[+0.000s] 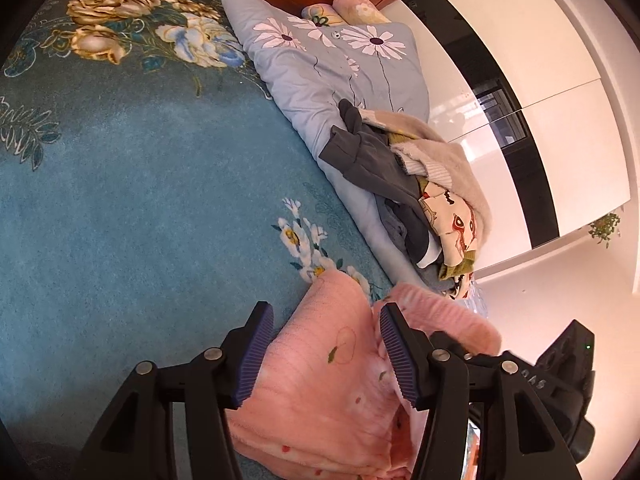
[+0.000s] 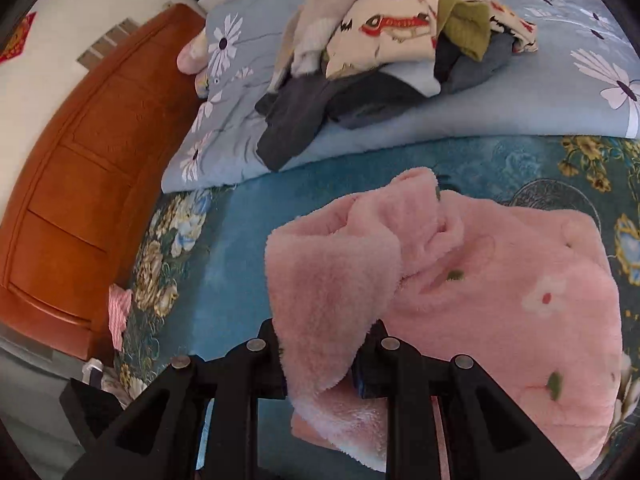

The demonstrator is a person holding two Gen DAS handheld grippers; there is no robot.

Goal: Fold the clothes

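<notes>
A pink fleece garment (image 1: pixel 320 400) with small flower prints lies on the teal floral bed cover (image 1: pixel 140 200). My left gripper (image 1: pixel 326 356) hovers over it, open, with the fabric lying between and under the blue ribbed pads (image 1: pixel 256 356); the pads do not squeeze it. In the right wrist view my right gripper (image 2: pixel 324 344) is shut on a thick fold of the same pink garment (image 2: pixel 500 300). The fold is lifted and drapes over the fingertips, which hides them. The rest of the garment spreads to the right on the bed.
A pile of unfolded clothes (image 2: pixel 400 40) in grey, cream and olive sits on a light blue daisy quilt (image 2: pixel 520 112) behind the garment. A wooden headboard (image 2: pixel 80 180) stands at the left. White wardrobe doors (image 1: pixel 540 80) rise beyond the bed's edge.
</notes>
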